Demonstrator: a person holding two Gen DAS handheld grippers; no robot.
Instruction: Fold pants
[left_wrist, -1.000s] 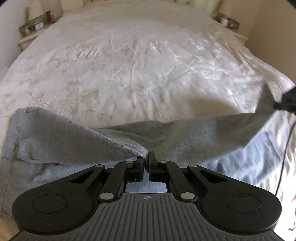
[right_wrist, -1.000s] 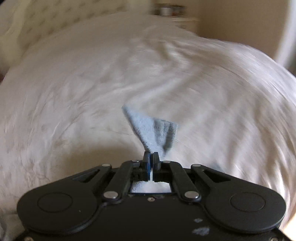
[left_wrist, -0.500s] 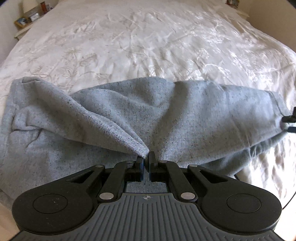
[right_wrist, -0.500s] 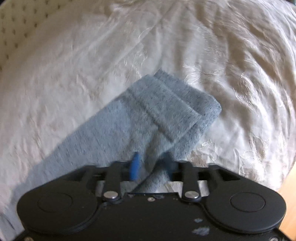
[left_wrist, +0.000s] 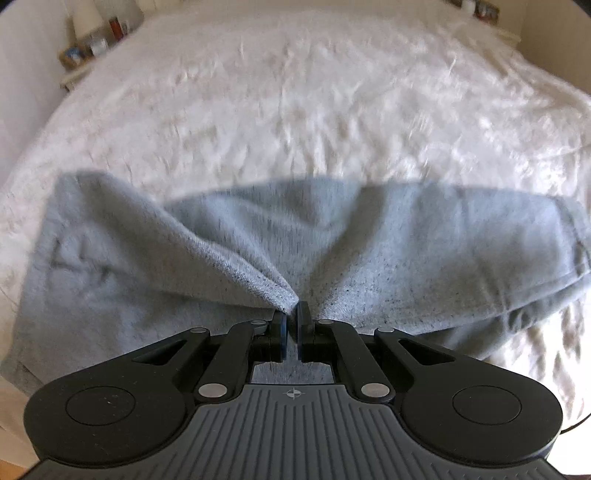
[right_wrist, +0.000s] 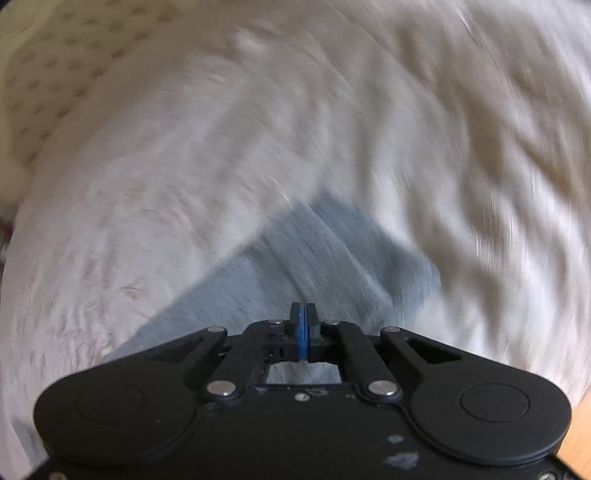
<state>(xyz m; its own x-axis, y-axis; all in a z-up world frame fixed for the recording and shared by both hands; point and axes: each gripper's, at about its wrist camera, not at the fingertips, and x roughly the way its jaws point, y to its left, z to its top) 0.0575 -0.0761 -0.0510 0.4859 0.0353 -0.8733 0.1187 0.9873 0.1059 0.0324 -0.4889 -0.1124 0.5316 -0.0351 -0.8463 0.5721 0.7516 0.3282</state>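
Note:
The grey sweatpants (left_wrist: 369, 258) lie folded lengthwise across the near part of the white bed. My left gripper (left_wrist: 291, 317) is shut on a pinched edge of the pants near the waist end, with the cloth rising to the fingertips. In the right wrist view the cuff end of the pants (right_wrist: 332, 266) lies flat on the bed, blurred by motion. My right gripper (right_wrist: 303, 314) is shut with its blue pads together and holds nothing, just above the cuff end.
The white embroidered bedspread (left_wrist: 295, 110) fills the far half of the view. A nightstand with small items (left_wrist: 92, 48) stands at the far left. A padded headboard (right_wrist: 44, 74) is at the left of the right wrist view.
The pants were laid down flat on the bed. My right gripper opened, let go of the cuff, then shut empty and drew back. My left gripper kept its hold.

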